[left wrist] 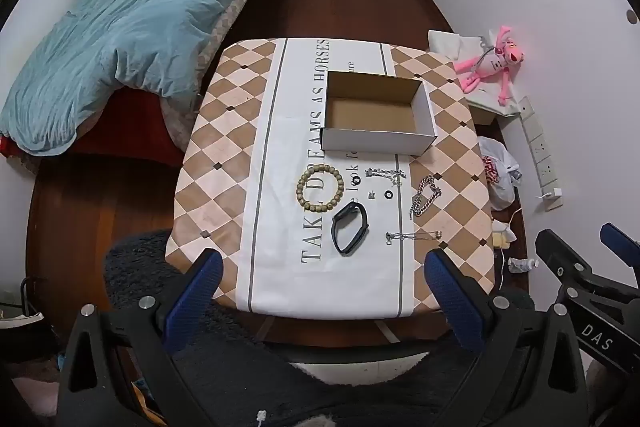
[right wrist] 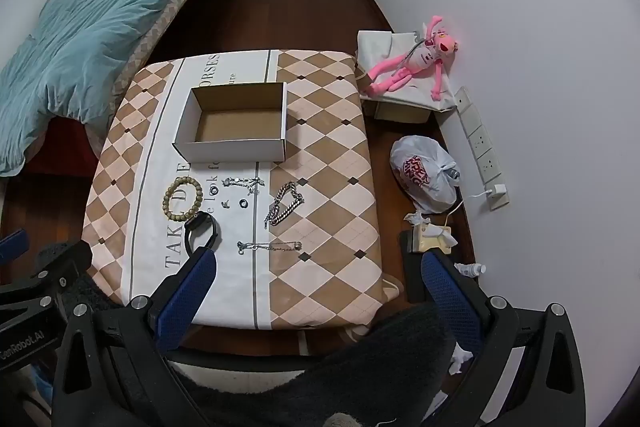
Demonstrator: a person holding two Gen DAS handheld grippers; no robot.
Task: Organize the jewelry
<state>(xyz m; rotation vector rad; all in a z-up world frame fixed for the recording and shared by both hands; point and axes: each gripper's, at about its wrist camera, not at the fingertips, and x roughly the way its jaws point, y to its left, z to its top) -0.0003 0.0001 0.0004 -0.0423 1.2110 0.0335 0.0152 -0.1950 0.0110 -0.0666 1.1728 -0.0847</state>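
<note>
An empty white cardboard box stands on the cloth-covered table. In front of it lie a beaded bracelet, a black wristband, a thick silver chain, a thin chain, a charm bracelet and small rings. My left gripper is open above the table's near edge. My right gripper is open, to its right.
A bed with a blue duvet is on the left. A pink plush toy lies on a low box by the right wall. A plastic bag, tissues and a power strip are on the floor right.
</note>
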